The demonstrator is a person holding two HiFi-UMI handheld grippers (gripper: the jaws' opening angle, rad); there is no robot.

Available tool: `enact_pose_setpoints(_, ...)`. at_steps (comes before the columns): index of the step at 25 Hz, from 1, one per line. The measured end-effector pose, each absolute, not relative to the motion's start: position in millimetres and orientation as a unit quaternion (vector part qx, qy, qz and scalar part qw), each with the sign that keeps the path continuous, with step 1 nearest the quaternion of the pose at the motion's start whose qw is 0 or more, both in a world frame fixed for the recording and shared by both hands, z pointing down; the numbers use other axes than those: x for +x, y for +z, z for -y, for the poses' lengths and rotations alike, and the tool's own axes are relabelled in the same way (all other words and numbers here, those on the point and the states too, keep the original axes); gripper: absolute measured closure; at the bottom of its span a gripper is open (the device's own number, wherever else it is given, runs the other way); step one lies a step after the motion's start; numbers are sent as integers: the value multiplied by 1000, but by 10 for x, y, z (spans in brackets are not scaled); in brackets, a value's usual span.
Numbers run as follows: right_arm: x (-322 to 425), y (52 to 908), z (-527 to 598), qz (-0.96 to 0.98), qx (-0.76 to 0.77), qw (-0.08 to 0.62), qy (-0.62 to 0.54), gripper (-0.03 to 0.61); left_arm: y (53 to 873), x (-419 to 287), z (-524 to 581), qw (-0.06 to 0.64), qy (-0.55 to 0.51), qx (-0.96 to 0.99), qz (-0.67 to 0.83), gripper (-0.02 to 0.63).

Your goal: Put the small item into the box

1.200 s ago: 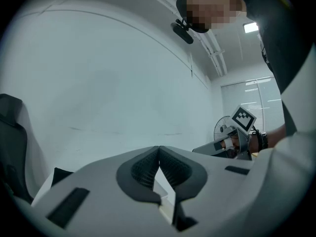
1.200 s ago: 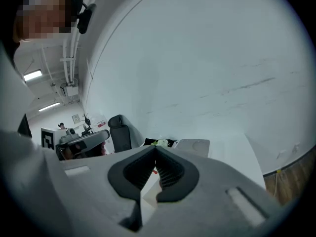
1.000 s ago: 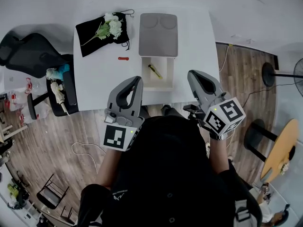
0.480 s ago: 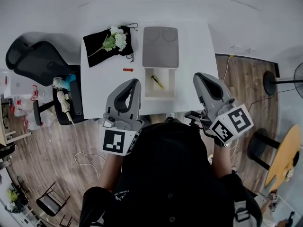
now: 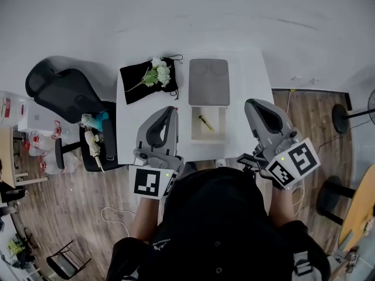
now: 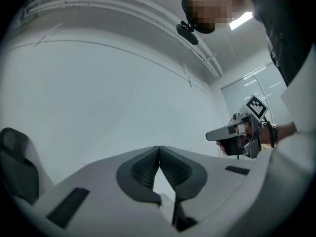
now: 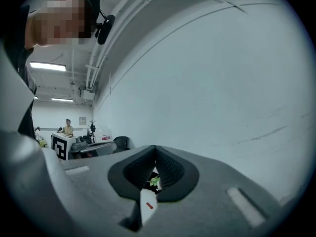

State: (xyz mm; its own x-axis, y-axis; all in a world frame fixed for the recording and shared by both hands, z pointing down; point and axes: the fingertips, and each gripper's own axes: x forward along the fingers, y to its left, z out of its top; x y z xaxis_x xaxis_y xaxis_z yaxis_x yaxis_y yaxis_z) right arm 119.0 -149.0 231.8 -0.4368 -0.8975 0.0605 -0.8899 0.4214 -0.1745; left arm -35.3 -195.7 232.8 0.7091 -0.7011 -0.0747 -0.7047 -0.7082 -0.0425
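Table (image 5: 246, 98): showing smooth, matt white.
Cloth (image 5: 137, 84) on table: looking soft, black, matt.
Box lid (image 5: 208, 82) on table: looking matt grey.
Floor (image 5: 76, 204) around table: showing wood grain.

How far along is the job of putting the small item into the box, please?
Done: the white rectangular box stands open, its grey lid lying flat behind it, and a yellow pen-like item lies inside. In hand: nothing; the left gripper and right gripper both have jaws together, empty. Left: a small red piece lies on the white table, outside the box.

Yellow item (image 5: 205, 122) in box (image 5: 214, 134): indistinct
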Motion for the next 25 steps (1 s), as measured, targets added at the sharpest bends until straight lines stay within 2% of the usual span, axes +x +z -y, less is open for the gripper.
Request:
enact_pose_setpoints(14, 1159, 2229, 1451, -842, -530, 43, -86, 574, 2331, -445, 1878, 35, 31, -925, -377, 609)
enact_pose_setpoints(25, 1120, 2331, 1470, -844, -526, 31, -96, 574, 2377, -473, 1872, 29, 30, -925, -377, 609)
